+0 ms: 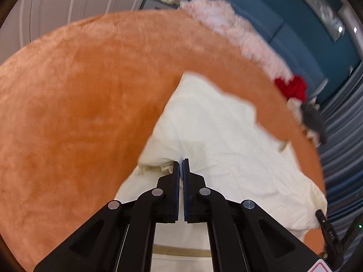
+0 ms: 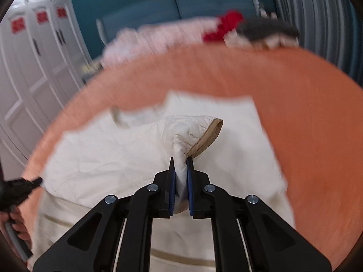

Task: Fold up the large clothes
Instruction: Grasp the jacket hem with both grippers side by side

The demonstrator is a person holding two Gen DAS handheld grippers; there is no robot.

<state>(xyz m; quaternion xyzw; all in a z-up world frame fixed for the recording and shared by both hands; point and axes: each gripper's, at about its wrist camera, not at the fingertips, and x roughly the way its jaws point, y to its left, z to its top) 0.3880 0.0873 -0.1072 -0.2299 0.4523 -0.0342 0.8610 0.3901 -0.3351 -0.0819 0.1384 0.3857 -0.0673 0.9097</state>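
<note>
Right wrist view: the right tool (image 2: pixel 180 162) pinches a tan-trimmed cuff (image 2: pixel 207 136) of the cream garment (image 2: pixel 95 158) spread on the orange bed (image 2: pixel 306 113), while the left tool (image 1: pixel 181 164) clamps bunched fabric opposite, apparently readying a fold.

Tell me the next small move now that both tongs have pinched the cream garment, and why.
Probably lift both tongs together and carry the pinched cloth across the body to make the fold. The left tongs are shut on a bunched edge of the cream garment, and the right tongs are shut on its tan-trimmed cuff. The rest lies spread flat on the orange cover.
</note>
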